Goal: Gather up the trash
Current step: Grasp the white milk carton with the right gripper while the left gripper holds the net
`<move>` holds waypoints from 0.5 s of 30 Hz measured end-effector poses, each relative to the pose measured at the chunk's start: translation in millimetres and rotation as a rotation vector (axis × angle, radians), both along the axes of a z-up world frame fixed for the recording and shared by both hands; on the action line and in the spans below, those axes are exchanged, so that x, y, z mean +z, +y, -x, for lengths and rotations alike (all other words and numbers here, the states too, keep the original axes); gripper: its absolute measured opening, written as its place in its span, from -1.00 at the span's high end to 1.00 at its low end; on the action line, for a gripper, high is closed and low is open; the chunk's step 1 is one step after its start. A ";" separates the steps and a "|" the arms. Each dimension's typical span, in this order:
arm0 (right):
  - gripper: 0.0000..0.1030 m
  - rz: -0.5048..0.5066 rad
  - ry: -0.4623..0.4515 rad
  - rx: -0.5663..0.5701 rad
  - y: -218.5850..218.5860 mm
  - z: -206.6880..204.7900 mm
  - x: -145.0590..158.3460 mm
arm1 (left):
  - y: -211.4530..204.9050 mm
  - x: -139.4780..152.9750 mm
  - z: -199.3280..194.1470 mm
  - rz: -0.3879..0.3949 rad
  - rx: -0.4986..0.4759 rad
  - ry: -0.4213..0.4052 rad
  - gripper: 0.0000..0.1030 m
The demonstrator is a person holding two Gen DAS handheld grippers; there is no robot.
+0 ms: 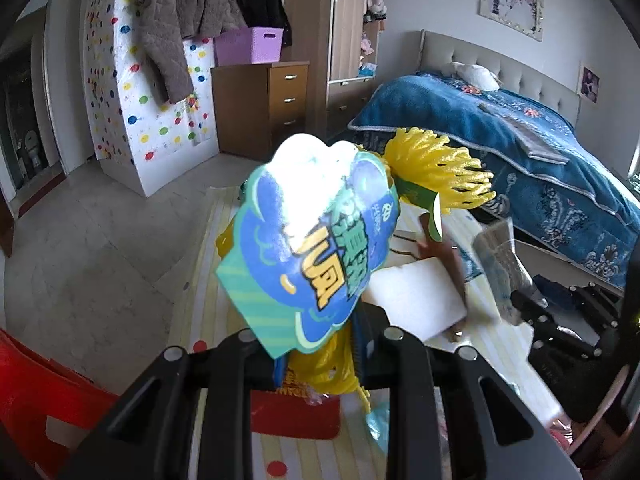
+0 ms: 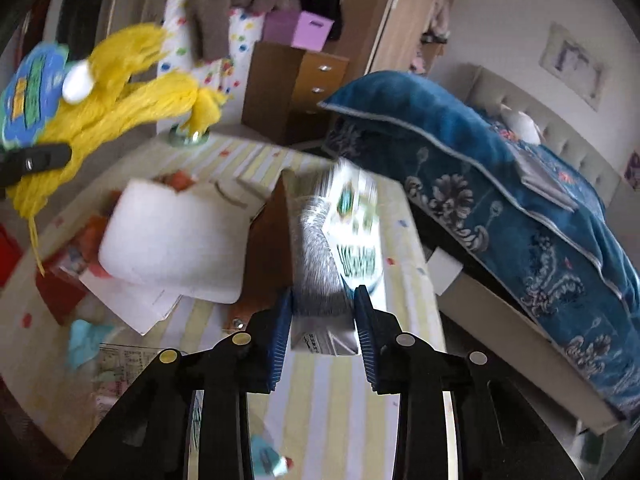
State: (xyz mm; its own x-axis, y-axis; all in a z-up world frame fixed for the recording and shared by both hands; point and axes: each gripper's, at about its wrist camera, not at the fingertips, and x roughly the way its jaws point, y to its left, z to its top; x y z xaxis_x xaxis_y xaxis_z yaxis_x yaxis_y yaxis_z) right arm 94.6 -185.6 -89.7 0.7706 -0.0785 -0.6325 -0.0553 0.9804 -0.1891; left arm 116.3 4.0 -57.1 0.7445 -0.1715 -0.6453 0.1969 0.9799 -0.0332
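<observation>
My left gripper (image 1: pixel 320 344) is shut on a yellow mesh net bag with a blue and green label card (image 1: pixel 308 248); it is held up above the table. The same net bag (image 2: pixel 100 108) shows at the upper left of the right wrist view, with the left gripper's finger on it. My right gripper (image 2: pixel 322 316) is shut on a silver foil snack packet (image 2: pixel 332 256) and holds it above the striped tablecloth (image 2: pixel 328 392). That packet (image 1: pixel 500 256) also shows at the right of the left wrist view, blurred.
The table holds a white foam block (image 2: pixel 176 240), papers (image 2: pixel 136 304), a brown box (image 2: pixel 268 252), red and teal scraps. A bed with a blue blanket (image 2: pixel 500 200) stands to the right. A red chair (image 1: pixel 44 400) is at the left, a wooden drawer unit (image 1: pixel 264 104) behind.
</observation>
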 end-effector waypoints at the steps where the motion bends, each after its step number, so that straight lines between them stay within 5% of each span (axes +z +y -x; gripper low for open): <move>1: 0.41 -0.015 -0.002 -0.002 -3.3 3.9 3.2 | -2.6 2.7 3.6 0.004 -0.011 -0.005 0.56; 2: 0.43 -0.042 -0.005 -0.006 -10.4 11.7 8.2 | -7.8 6.2 10.0 0.009 -0.031 -0.012 0.56; 3: 0.82 -0.066 -0.006 -0.009 -16.2 19.4 12.4 | -11.6 7.8 12.9 0.012 -0.043 -0.013 0.56; 4: 1.00 -0.087 -0.006 -0.014 -20.9 25.4 15.3 | -18.1 9.7 18.2 0.017 -0.066 -0.012 0.56; 10: 0.97 -0.208 0.047 -0.001 -49.6 51.1 13.2 | -52.2 9.9 37.6 0.025 -0.138 -0.005 0.56; 13: 0.64 -0.218 0.047 -0.022 -58.3 66.4 5.8 | -59.2 7.9 46.6 0.010 -0.156 -0.004 0.56; 15: 0.17 -0.214 0.042 -0.042 -65.4 76.4 1.4 | -59.6 5.8 47.8 0.002 -0.156 0.002 0.55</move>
State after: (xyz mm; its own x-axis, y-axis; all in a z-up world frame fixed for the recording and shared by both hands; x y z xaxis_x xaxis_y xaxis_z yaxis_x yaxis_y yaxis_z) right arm 18.3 -251.0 -88.3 0.7419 0.0297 -0.6698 -0.0173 0.9995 0.0251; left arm 68.5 -55.6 -51.3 0.7074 -0.2864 -0.6462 0.3465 0.9373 -0.0361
